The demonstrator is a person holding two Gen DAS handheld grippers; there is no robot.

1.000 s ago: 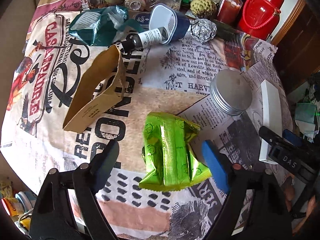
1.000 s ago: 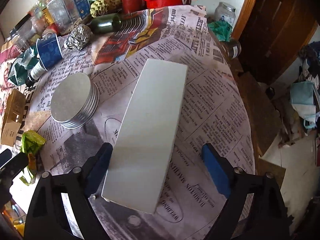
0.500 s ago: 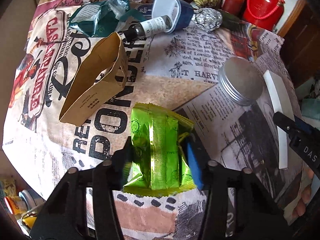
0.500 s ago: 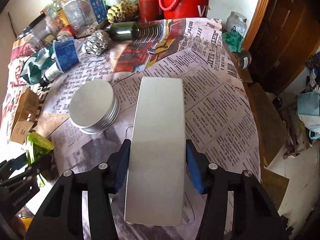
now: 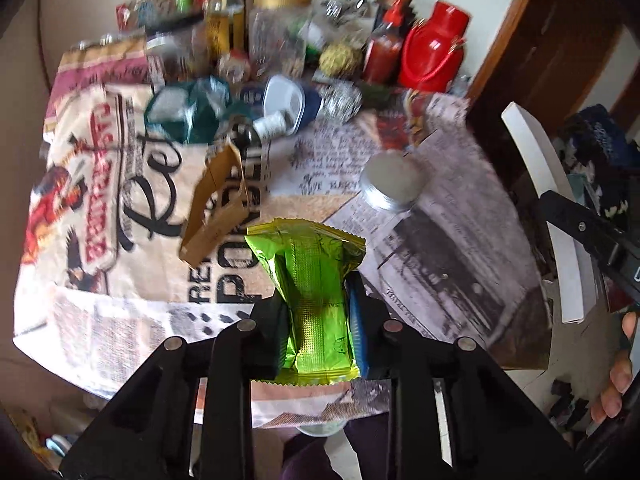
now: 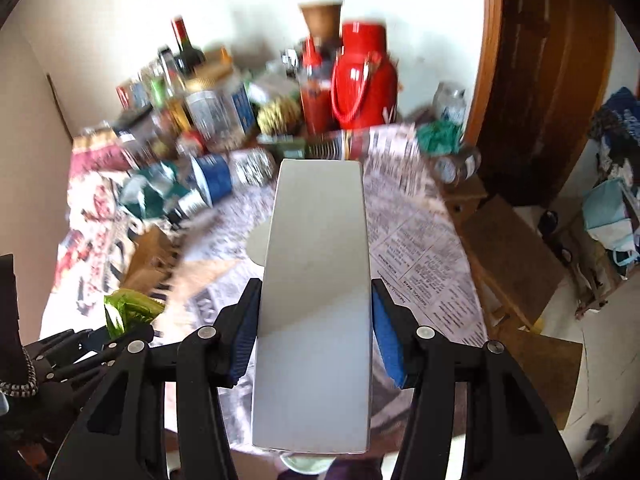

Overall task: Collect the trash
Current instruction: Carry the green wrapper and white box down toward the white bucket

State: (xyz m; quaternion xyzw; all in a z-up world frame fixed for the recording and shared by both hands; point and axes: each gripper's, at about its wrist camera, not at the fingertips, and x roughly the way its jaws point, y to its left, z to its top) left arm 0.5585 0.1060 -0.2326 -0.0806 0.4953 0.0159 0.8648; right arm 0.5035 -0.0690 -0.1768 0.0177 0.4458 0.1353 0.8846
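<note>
Each black gripper (image 5: 316, 312) (image 6: 316, 328) has blue pads (image 6: 390, 344), silver pivot screws (image 6: 425, 332)

Left tongs (image 5: 316, 312) clamped on wrapper (image 5: 316, 280); right tongs (image 6: 316, 328) clamped on box (image 6: 316, 300).

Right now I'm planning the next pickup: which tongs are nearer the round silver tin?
Right. The right tongs, shut on the white box, sit beside the tin; the left tongs grip the green wrapper farther back.

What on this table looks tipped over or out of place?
A blue plastic tub lies on its side with a small dark bottle lying at its mouth, beside a crumpled teal bag; the brown paper bag is also toppled flat.
</note>
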